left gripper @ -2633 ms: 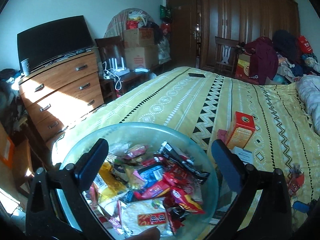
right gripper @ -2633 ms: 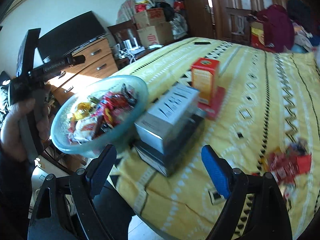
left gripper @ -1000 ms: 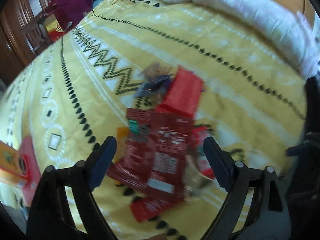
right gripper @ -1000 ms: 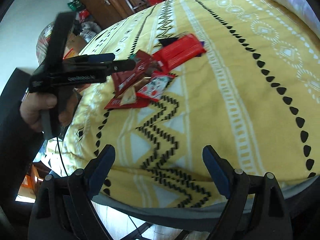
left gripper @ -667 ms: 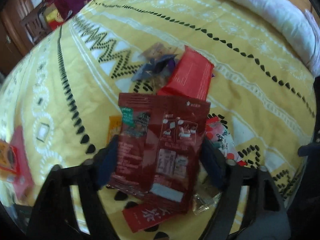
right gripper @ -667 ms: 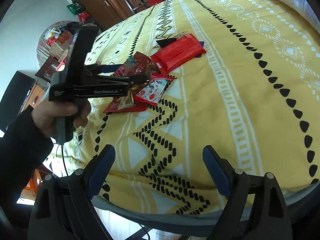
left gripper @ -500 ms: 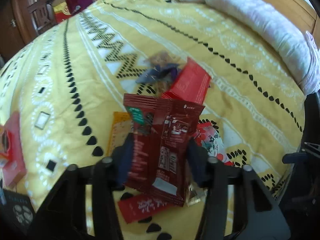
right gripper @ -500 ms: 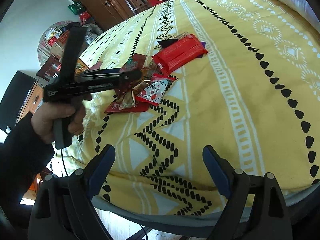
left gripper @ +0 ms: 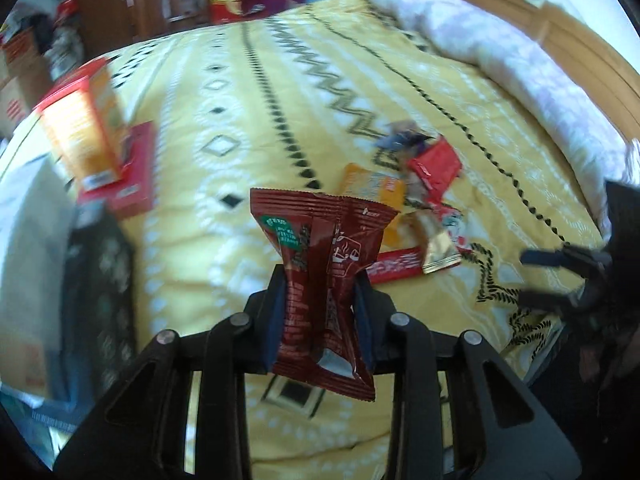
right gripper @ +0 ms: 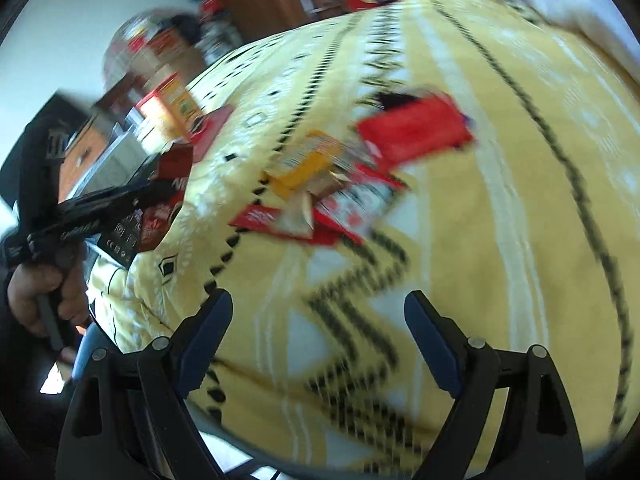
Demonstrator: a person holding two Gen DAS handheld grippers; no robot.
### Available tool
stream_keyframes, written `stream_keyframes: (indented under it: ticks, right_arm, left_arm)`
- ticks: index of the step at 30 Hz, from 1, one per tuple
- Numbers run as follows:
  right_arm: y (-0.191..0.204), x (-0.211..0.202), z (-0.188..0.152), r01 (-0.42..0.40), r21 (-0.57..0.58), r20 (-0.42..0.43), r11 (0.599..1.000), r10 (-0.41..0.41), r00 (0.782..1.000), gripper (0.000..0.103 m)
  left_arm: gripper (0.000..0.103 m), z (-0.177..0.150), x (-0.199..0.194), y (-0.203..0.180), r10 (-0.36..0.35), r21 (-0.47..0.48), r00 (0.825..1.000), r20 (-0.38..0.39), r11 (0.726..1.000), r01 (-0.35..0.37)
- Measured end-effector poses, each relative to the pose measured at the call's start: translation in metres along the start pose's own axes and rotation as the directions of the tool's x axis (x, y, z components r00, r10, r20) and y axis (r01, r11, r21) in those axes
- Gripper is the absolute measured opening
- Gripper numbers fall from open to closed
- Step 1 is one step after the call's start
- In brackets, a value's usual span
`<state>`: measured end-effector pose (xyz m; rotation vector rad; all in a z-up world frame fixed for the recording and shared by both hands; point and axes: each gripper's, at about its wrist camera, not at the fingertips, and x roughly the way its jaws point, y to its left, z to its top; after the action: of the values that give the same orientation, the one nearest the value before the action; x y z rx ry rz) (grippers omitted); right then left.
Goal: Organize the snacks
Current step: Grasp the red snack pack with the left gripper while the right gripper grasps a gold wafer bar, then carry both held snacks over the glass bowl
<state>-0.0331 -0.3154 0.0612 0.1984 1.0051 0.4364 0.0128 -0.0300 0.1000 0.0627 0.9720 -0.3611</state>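
**Left Jaws Pinch a Dark Red Packet Above the Bed**

Closed tight, the left gripper has its jaws clamped on one dark red snack packet, held upright and clear of the yellow patterned bedspread. That bedspread covers the whole working surface; a pale rumpled quilt lies along its far right edge, with dark wooden wardrobes and cluttered boxes behind, all blurred.

From left to right on the bed: one dark patterned box, one orange carton standing on a flat red box, then a loose pile of snack packets. About six packets show there, among them one orange and one bright red; blur prevents a firm count.

Furthest right, the right gripper has its jaws spread wide, holding nothing, above the near edge of the bedspread.
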Motion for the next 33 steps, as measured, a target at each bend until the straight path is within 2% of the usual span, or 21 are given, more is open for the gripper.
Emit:
stream_keyframes:
  ticks: [2,4,5,7,8,10,12,13,14,17,18,23,28,31,33]
  right_arm:
    - [0.0,0.013,0.024,-0.014,0.016,-0.003,1.0,0.014,1.0,0.084]
    - [0.001,0.026,0.045,-0.065,0.057,0.0,0.996,0.065,0.998,0.077]
    - [0.003,0.036,0.055,-0.059,0.063,-0.005,0.996,0.06,0.998,0.07]
    - [0.007,0.056,0.066,-0.038,0.072,-0.023,0.997,0.04,0.999,0.068]
    - [0.009,0.064,0.069,-0.031,0.074,-0.036,0.997,0.033,0.999,0.067]
    - [0.013,0.083,0.072,0.043,0.056,-0.08,0.998,-0.039,0.996,0.06]
    - [0.01,0.094,0.07,0.072,0.062,-0.103,0.995,-0.066,0.993,0.051]
    - [0.008,0.096,0.069,0.087,0.056,-0.103,0.995,-0.081,0.991,0.049]
    - [0.008,0.098,0.067,0.107,0.037,-0.099,0.994,-0.103,0.99,0.04]
    - [0.007,0.096,0.062,0.133,0.016,-0.093,0.991,-0.131,0.987,0.032]
    - [0.008,0.091,0.061,0.137,0.009,-0.084,0.99,-0.136,0.987,0.025]
    - [0.019,0.053,0.06,0.106,0.0,0.028,0.994,-0.106,0.994,0.025]
    - [0.042,0.002,0.078,0.09,-0.022,0.166,0.996,-0.086,0.982,0.025]
    - [0.067,-0.022,0.1,0.068,-0.061,0.234,0.996,-0.052,0.971,0.025]
    - [0.091,-0.031,0.117,0.044,-0.097,0.265,0.994,-0.017,0.964,0.025]
  left_arm:
    - [0.032,-0.002,-0.005,0.007,0.002,-0.034,1.0,0.009,0.999,-0.002]
    - [0.032,-0.003,-0.008,0.009,0.005,-0.051,1.0,0.024,0.999,-0.004]
    - [0.032,-0.004,-0.008,0.009,0.005,-0.048,1.0,0.028,0.999,-0.004]
    - [0.032,-0.004,-0.008,0.006,0.003,-0.038,0.999,0.032,0.999,-0.002]
    - [0.032,-0.005,-0.007,0.005,0.003,-0.032,0.999,0.032,0.999,-0.002]
    - [0.032,-0.006,-0.008,0.002,-0.003,-0.027,0.999,0.032,1.0,0.004]
    - [0.033,-0.008,-0.009,0.002,-0.003,-0.024,0.999,0.035,1.0,0.004]
    - [0.033,-0.009,-0.008,0.002,-0.003,-0.024,0.999,0.033,1.0,0.004]
    - [0.033,-0.01,-0.007,0.002,-0.007,-0.026,1.0,0.03,1.0,0.008]
    - [0.033,-0.012,-0.007,0.003,-0.006,-0.037,1.0,0.027,0.999,0.007]
    - [0.033,-0.012,-0.009,0.003,0.0,-0.036,0.999,0.034,0.999,0.001]
    - [0.033,-0.007,-0.024,0.008,0.018,-0.057,0.997,0.08,0.998,-0.014]
    - [0.032,0.004,-0.061,0.024,0.059,-0.091,0.985,0.165,0.995,-0.044]
    - [0.032,0.01,-0.092,0.04,0.11,-0.117,0.968,0.226,0.989,-0.085]
    - [0.032,0.012,-0.117,0.058,0.164,-0.147,0.951,0.263,0.981,-0.129]
